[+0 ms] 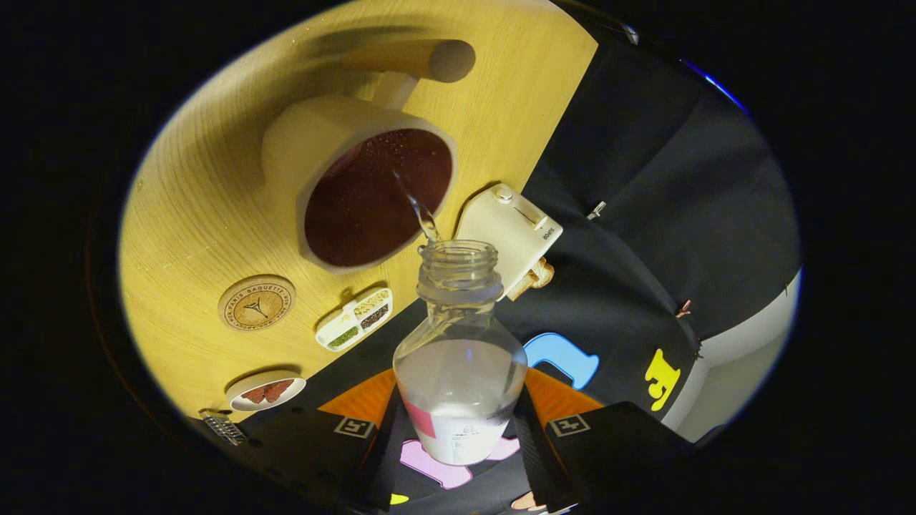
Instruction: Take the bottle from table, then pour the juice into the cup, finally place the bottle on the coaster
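The hand-held gripper (458,436) clamps the clear, uncapped plastic bottle (459,357) between both fingers, tilted over the cream cup (358,189) mid-surface, and its thin stream only just clears the near rim, so any wobble could spill juice toward the round cork coaster (256,302).

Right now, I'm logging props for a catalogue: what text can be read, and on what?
Nothing reads clearly.
On the coaster: ring lettering, too small and warped.
On the white appliance: small mark, blurred.
On the bottle, clamped between both fingers of the hand-held gripper: label print, blurred.
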Demonstrator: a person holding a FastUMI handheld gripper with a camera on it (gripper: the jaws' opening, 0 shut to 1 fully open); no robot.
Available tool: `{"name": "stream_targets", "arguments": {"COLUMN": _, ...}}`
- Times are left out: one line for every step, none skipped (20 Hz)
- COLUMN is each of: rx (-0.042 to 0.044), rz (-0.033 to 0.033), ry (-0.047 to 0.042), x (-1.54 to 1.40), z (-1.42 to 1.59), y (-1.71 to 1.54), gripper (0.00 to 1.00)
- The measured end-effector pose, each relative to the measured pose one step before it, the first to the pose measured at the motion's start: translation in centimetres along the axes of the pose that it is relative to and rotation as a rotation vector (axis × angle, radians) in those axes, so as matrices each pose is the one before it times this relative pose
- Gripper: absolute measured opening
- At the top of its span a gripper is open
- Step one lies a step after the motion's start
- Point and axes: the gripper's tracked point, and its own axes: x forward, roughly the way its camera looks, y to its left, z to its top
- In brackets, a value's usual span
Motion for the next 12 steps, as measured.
{"name": "stream_targets", "arguments": {"rx": -0.00082, "rz": 0.00387, "ry": 0.00358, "x": -0.100, "z": 0.036, "y": 0.008, "gripper": 0.73}}
{"name": "stream_targets", "arguments": {"rx": 0.00083, "rz": 0.00353, "ry": 0.00548, "x": 0.252, "z": 0.001, "y": -0.072, "gripper": 0.73}}
{"name": "stream_targets", "arguments": {"rx": -0.00052, "rz": 0.00179, "ry": 0.00495, "x": 0.019, "z": -0.015, "y": -0.056, "gripper": 0.73}}
{"name": "stream_targets", "arguments": {"rx": -0.00189, "rz": 0.00279, "ry": 0.00354, "x": 0.155, "z": -0.007, "y": 0.048, "gripper": 0.73}}
{"name": "stream_targets", "arguments": {"rx": -0.00151, "rz": 0.00188, "ry": 0.00065, "x": 0.024, "z": 0.063, "y": -0.035, "gripper": 0.73}}
{"name": "stream_targets", "arguments": {"rx": -0.00248, "rz": 0.00000, "ry": -0.00073, "x": 0.123, "z": 0.051, "y": -0.073, "gripper": 0.73}}
{"name": "stream_targets", "arguments": {"rx": -0.00285, "rz": 0.00233, "ry": -0.00086, "x": -0.067, "z": 0.004, "y": 0.058, "gripper": 0.73}}
{"name": "stream_targets", "arguments": {"rx": -0.00228, "rz": 0.00337, "ry": 0.00090, "x": -0.005, "z": -0.027, "y": 0.041, "gripper": 0.73}}
{"name": "stream_targets", "arguments": {"rx": 0.00032, "rz": 0.00653, "ry": 0.00237, "x": -0.012, "z": -0.074, "y": 0.146, "gripper": 0.73}}
{"name": "stream_targets", "arguments": {"rx": -0.00163, "rz": 0.00349, "ry": 0.00357, "x": 0.219, "z": -0.106, "y": -0.127, "gripper": 0.73}}
{"name": "stream_targets", "arguments": {"rx": -0.00045, "rz": 0.00433, "ry": 0.00198, "x": 0.127, "z": -0.075, "y": -0.046, "gripper": 0.73}}
{"name": "stream_targets", "arguments": {"rx": -0.00060, "rz": 0.00251, "ry": 0.00438, "x": 0.131, "z": -0.100, "y": 0.039, "gripper": 0.73}}
